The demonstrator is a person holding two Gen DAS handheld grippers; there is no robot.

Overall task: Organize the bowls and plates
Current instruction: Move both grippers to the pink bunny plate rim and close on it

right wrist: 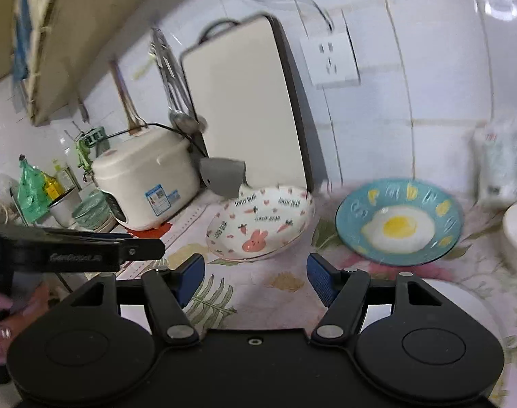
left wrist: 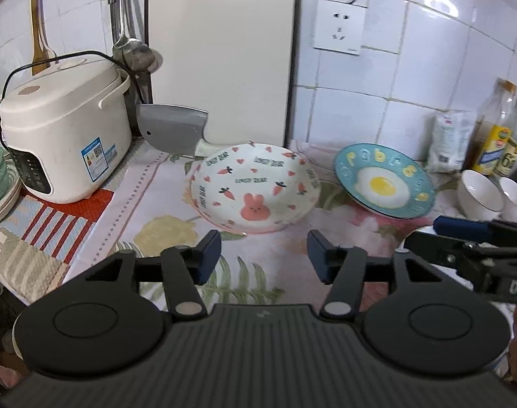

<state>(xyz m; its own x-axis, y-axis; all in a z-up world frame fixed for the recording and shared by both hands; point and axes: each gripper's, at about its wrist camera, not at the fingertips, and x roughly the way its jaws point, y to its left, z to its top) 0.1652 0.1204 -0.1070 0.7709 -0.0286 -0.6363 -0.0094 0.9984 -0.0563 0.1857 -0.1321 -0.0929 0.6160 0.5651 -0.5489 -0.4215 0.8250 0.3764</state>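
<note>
Plates lie side by side on our counter [left wrist: 149, 187]: rabbit plate [left wrist: 255, 187] by the cutting board [left wrist: 221, 57], egg plate [left wrist: 384, 180] right of it, white bowls [left wrist: 479, 193] farther right. Both our grippers, left [left wrist: 263, 258] and right [right wrist: 255, 278], hover with fingers apart, empty.

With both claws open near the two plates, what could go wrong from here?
1. The cleaver leans against the cutting board, its blade right behind the rabbit plate; lifting that plate carelessly might knock it over.
2. The egg plate sits tilted, apparently propped, so a push may make it slide.
3. The white bowls stand close beside the egg plate; the right claw could bump them.
</note>
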